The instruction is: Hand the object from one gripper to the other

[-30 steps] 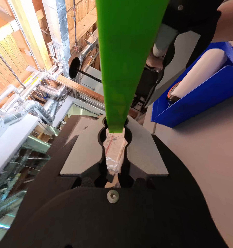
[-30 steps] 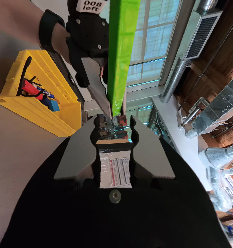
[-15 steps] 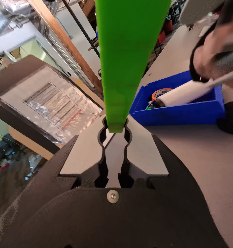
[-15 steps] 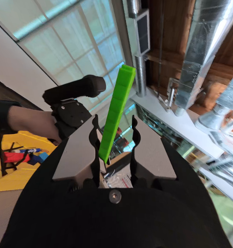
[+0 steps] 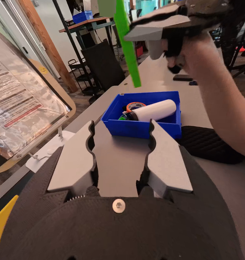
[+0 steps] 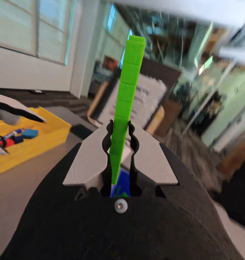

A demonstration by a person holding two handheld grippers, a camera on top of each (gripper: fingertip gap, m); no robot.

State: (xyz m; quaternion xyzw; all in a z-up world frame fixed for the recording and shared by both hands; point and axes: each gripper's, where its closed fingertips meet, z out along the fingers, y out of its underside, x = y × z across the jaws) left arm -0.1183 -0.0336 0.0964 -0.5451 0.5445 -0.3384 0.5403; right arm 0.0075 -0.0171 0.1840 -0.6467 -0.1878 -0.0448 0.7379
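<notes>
The object is a long bright green stick of joined cubes [image 6: 126, 112]. My right gripper [image 6: 119, 123] is shut on it near its lower part, and most of the stick stands up beyond the fingertips. In the left wrist view the stick [image 5: 127, 53] hangs from the right gripper [image 5: 129, 33] at the upper right, above the blue bin. My left gripper [image 5: 121, 122] is open and empty, low over the grey table [image 5: 119, 161], well apart from the stick. Its fingers [image 6: 13, 111] show at the left edge of the blurred right wrist view.
A blue bin [image 5: 141, 130] holds a white bottle [image 5: 154, 111] and an orange tape roll [image 5: 136, 104]. A yellow bin [image 6: 38, 142] holds markers and small items. A framed sign board [image 5: 20, 109] stands at the left. A person's forearm [image 5: 217, 98] reaches over a black mat [image 5: 206, 144]. Spacing between my two grippers at the tips: around 15 cm.
My left gripper has opened, let go of the green stick and drawn back. My right gripper has shut on the stick and holds it alone. Both views have swung down toward the table.
</notes>
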